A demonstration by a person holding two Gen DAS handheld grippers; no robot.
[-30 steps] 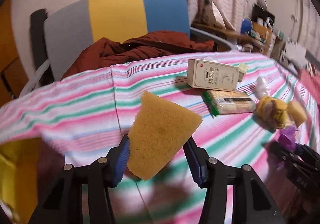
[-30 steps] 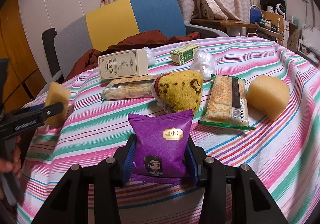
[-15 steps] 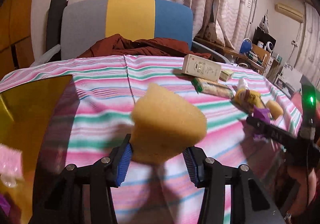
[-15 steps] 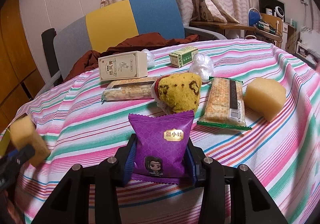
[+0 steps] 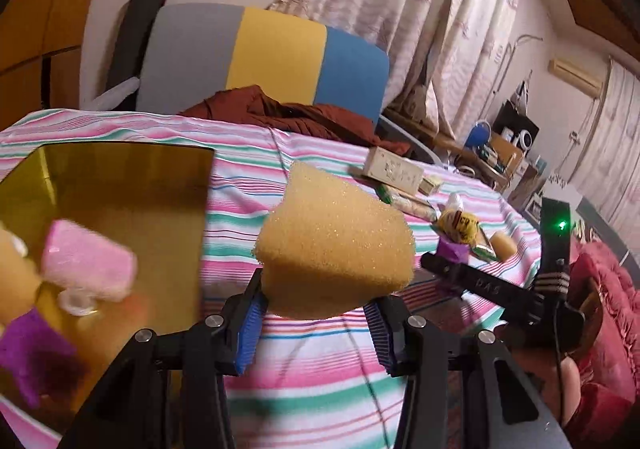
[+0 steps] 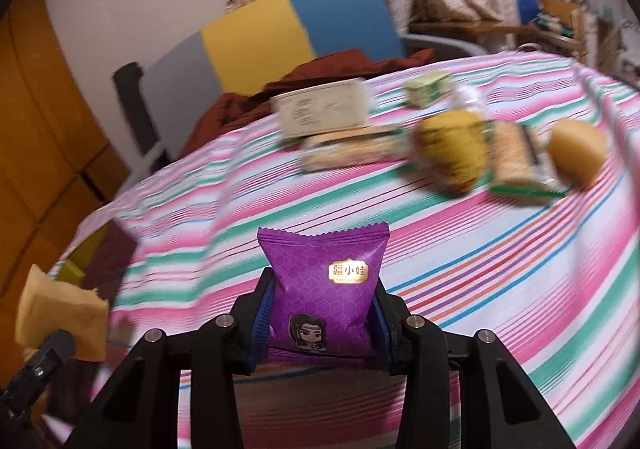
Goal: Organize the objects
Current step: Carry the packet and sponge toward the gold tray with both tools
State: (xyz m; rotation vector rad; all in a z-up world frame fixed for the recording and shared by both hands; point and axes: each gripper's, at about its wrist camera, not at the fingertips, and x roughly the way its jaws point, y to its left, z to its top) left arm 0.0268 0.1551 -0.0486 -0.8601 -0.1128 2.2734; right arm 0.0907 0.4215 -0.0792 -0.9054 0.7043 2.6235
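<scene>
Clearly soft and light: yellow sponge pinched low in left tool, just right of the yellow bin. Purple snack packet, crinkly and slippery, clamped by its sides in right tool above striped bench.

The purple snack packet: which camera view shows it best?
The right wrist view: the purple snack packet stands sharp and near, with its whole front visible. The left wrist view shows it only small and far.
</scene>
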